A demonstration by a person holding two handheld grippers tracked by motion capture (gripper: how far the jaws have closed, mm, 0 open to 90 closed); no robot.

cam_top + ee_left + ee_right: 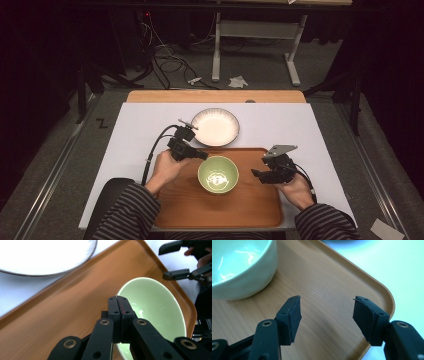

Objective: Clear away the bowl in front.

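Left tool (117,302): jaws pressed together, nothing between — at the green bowl's near rim.
Green bowl (218,174): upright on the wooden tray (250,205) (white plate (215,126) beyond, on the counter).
Right tool (325,315): jaws wide, empty — over the tray.

The bowl (218,174) sits on the tray (250,205), with the plate (215,127) behind the tray.

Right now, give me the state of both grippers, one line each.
Left gripper: closed, pads together with nothing between them, at the rim of the green bowl.
Right gripper: open, empty, over the wooden tray.
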